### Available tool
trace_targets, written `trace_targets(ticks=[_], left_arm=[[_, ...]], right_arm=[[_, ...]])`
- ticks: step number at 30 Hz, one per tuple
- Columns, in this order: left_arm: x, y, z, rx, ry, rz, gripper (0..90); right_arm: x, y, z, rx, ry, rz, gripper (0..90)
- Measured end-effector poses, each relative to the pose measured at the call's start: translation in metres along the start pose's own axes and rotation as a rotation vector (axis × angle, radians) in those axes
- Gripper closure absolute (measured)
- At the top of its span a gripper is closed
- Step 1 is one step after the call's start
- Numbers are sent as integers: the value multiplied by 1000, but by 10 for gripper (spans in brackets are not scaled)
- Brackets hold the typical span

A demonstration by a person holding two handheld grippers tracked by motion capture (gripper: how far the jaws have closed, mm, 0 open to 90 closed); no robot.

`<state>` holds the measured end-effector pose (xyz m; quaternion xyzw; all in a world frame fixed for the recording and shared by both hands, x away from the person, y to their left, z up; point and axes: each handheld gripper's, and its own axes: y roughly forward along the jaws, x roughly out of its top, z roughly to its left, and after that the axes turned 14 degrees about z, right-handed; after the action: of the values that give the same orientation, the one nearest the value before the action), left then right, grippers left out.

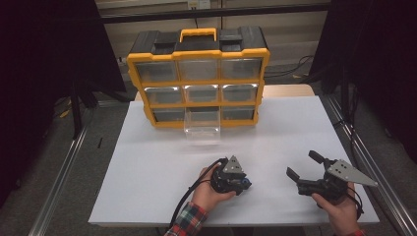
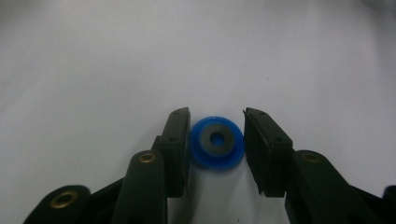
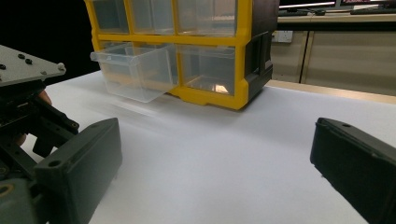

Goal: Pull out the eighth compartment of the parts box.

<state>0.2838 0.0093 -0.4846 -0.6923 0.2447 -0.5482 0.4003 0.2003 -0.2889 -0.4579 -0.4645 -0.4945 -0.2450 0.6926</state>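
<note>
From the high view, a white table (image 1: 147, 162) carries a yellow-and-black drawer organiser (image 1: 198, 78) at its far side, nine clear drawers in three rows; the bottom middle drawer (image 1: 202, 127) is pulled out toward the person, likely standing ready to take a small part. Two hands come in from the near edge. The left gripper (image 1: 242, 185) points down at the table just in front of the person, its tip hiding what lies under it. The right gripper (image 1: 301, 170) rests well apart at the right, lying level with its jaws spread and nothing between them, seemingly parked out of the way. In the left gripper view, the camera looks straight down on a small blue plastic disc with a grey ring and a hole in its middle (image 2: 216, 142), lying flat on the white surface. The left gripper (image 2: 216, 126) brackets it: the left pad meets the disc's rim, while a thin gap shows at the right pad, so the jaws are narrowed around the disc but not yet clamped. In the right gripper view, the right gripper (image 3: 215, 154) shows both jaws far apart and empty, looking across the table toward the organiser (image 3: 233, 42) and its open drawer (image 3: 133, 70).
</note>
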Motion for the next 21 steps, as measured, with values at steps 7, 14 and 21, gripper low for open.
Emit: trace_targets(ticks=[7, 14, 21], left_arm=[[0, -2, 1, 6, -36, 8, 625], [-1, -5, 5, 1, -82, -24, 626], [-2, -11, 10, 13, -121, -16, 626]], right_arm=[[0, 0, -1, 2, -1, -1, 15], [0, 0, -1, 3, 0, 1, 15], [0, 0, 0, 2, 1, 0, 15]])
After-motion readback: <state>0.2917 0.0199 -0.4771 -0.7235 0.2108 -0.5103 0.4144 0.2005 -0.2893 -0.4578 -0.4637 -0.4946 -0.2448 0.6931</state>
